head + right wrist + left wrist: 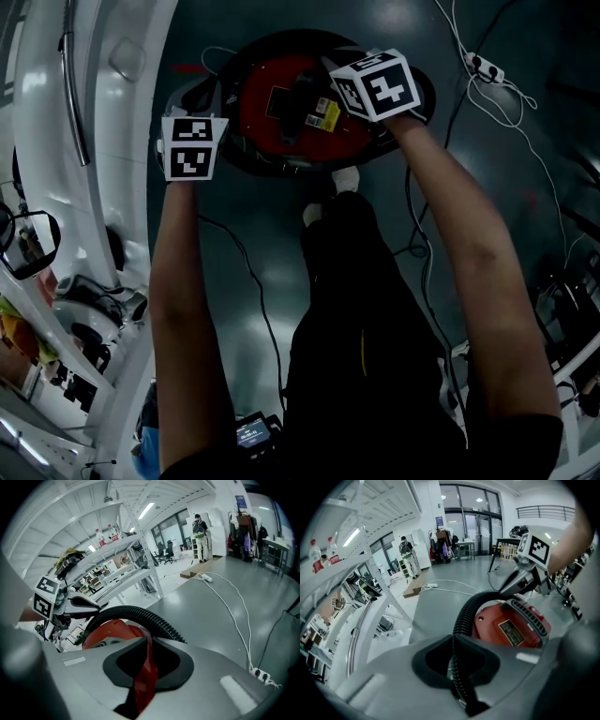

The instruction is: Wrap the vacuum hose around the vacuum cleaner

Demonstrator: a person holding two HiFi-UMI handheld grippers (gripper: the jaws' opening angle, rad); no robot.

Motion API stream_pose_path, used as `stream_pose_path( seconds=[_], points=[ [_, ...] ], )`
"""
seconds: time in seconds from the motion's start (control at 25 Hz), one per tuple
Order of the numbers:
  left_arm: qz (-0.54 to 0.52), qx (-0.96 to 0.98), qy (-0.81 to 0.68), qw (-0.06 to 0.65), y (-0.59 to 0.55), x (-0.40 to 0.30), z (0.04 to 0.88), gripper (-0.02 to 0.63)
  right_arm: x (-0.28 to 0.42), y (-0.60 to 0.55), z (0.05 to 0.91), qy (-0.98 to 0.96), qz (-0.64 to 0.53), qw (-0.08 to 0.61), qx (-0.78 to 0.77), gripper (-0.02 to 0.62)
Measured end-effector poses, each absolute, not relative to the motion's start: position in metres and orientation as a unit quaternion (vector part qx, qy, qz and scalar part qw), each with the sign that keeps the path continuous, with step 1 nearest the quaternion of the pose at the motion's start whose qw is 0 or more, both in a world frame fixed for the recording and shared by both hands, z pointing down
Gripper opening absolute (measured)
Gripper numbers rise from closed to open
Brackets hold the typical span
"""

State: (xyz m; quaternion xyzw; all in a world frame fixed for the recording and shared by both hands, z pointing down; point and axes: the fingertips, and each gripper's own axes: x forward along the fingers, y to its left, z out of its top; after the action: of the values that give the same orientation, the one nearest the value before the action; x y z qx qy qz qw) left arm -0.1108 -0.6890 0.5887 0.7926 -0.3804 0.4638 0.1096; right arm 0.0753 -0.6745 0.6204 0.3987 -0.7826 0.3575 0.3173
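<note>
Two grippers in use. The left gripper [453, 641] is clamped on the black ribbed vacuum hose [464, 613] (it runs lengthwise between the jaws). The right gripper [149, 641] has its jaws pressed nearly together, with red showing in the slit. Beyond them, the hose arcs around the red vacuum cleaner [291, 103] on the grey floor [230, 319].
</note>
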Motion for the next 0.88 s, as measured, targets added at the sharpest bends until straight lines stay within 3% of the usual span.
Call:
stream_pose_path(
  seconds=[0.48, 0.88],
  points=[
    [0.451, 0.793, -0.391, 0.123, -0.673, -0.1, 0.571, 0.02, 0.08, -0.635, 0.587, -0.774, 0.37, 0.277, 0.432, 0.007],
    [0.415, 0.816, -0.352, 0.196, -0.602, -0.067, 0.525, 0.009, 0.072, -0.591, 0.533, -0.779, 0.382, 0.253, 0.428, -0.003]
  ],
)
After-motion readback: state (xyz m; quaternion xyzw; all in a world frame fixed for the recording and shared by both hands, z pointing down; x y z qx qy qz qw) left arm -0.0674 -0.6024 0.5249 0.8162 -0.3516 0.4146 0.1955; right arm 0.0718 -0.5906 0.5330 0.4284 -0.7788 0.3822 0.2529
